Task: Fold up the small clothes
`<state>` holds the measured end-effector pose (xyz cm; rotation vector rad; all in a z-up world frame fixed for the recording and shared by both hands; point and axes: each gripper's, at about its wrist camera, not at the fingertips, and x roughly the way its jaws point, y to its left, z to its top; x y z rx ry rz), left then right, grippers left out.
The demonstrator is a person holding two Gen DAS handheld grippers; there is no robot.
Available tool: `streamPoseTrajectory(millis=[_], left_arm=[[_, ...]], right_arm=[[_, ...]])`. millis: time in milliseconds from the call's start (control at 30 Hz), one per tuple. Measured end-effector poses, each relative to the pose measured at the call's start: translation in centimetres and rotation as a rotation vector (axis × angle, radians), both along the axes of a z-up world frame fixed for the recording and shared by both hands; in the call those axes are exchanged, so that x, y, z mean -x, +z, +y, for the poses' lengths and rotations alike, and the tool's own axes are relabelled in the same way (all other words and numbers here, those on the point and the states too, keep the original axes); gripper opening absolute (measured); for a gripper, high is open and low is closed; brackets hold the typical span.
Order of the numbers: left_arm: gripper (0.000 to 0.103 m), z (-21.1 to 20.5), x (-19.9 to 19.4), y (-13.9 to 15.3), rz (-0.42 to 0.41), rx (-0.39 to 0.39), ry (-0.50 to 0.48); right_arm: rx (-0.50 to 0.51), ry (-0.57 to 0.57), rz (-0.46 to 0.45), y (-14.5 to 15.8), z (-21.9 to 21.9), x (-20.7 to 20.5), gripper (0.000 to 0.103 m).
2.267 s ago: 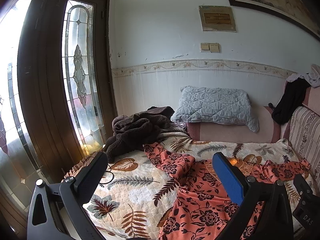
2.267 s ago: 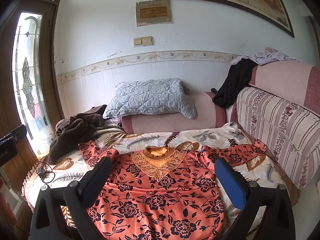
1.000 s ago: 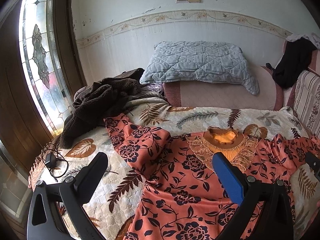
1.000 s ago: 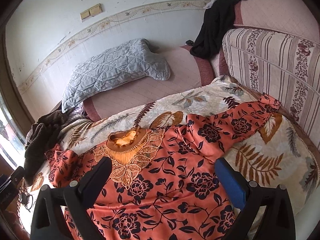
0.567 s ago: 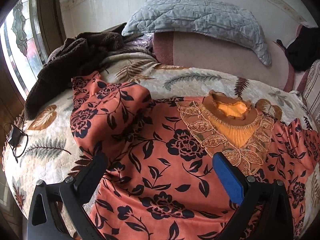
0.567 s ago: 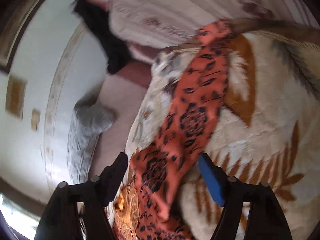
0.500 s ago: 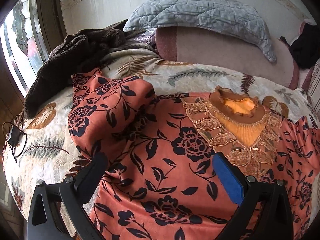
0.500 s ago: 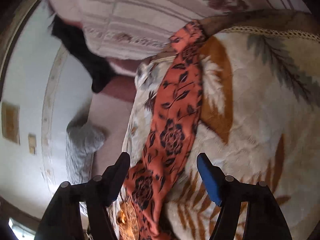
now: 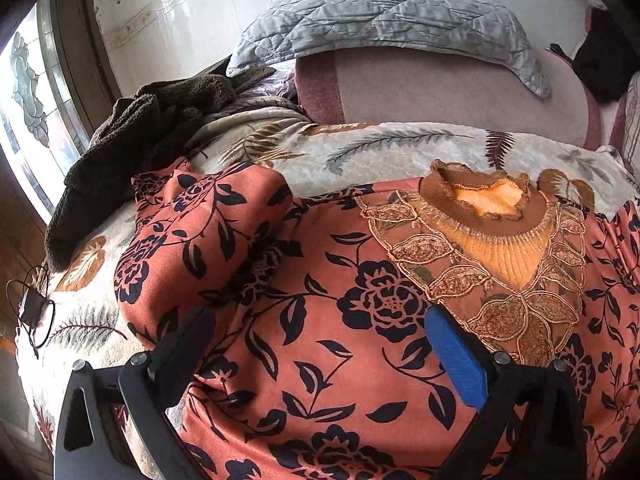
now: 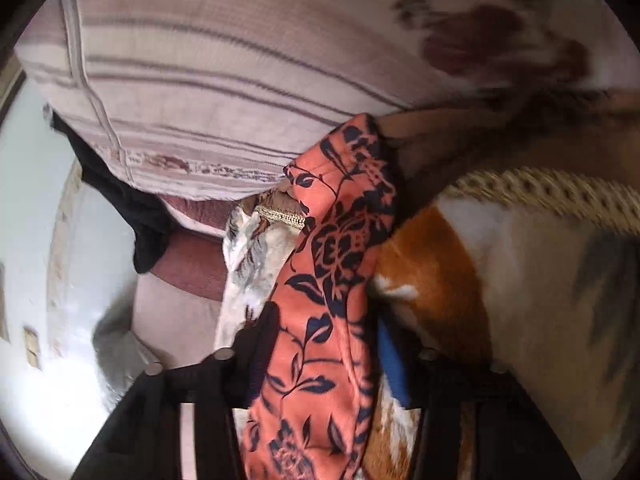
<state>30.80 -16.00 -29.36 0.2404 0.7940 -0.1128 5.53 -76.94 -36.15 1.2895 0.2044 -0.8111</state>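
An orange blouse with black flowers (image 9: pixel 340 320) lies spread on the leaf-patterned bed cover (image 9: pixel 360 148), its gold-embroidered collar (image 9: pixel 488 208) toward the pillow. Its left sleeve (image 9: pixel 192 232) is folded back on itself. My left gripper (image 9: pixel 320 344) hangs open low over the blouse's chest, nothing between its fingers. In the right wrist view the picture is rolled sideways. The blouse's other sleeve (image 10: pixel 332 280) runs between the jaws of my right gripper (image 10: pixel 324 348), which are closing around it; the black finger (image 10: pixel 256 352) and blue pad (image 10: pixel 390 364) flank the cloth.
A grey quilted pillow (image 9: pixel 384 16) lies on the pink bolster (image 9: pixel 440 88) by the wall. A brown fleece heap (image 9: pixel 132 140) sits at the bed's left, a black cable (image 9: pixel 34 308) near its edge. A striped sofa back (image 10: pixel 224 80) and black garment (image 10: pixel 132 208) border the right side.
My right gripper swung right to the sleeve, rolled sideways and narrowed its jaws around it. My left gripper sank closer to the blouse, then stayed nearly still.
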Motion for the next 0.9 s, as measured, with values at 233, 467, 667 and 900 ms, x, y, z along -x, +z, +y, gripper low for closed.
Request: streamPoseTrajectory(millis=[233,467,667,900], left_arm=[[0.103,-1.8,1.6,0.7,-0.099,-0.055,-0.058],[0.103,-1.1,2.3,2.2,-0.124,-0.013,-0.049],[0.103,1.5,2.6,4.1,-0.156,0.045,-0.007],[0.103,6.6,1.6,5.7,-0.164,0.113,0.108]], right_arm=[[-0.028,0.004,-0.052,-0.5,-0.3,0.0,0.007],[0.036,0.116,-0.205,4.8,4.7,-1.8,0.006],[0.053,0.315,-0.291,9.1,12.1,-6.1,0.006],[0.074,0.600,-0.298,11.7,23.2,-12.0,0.006]])
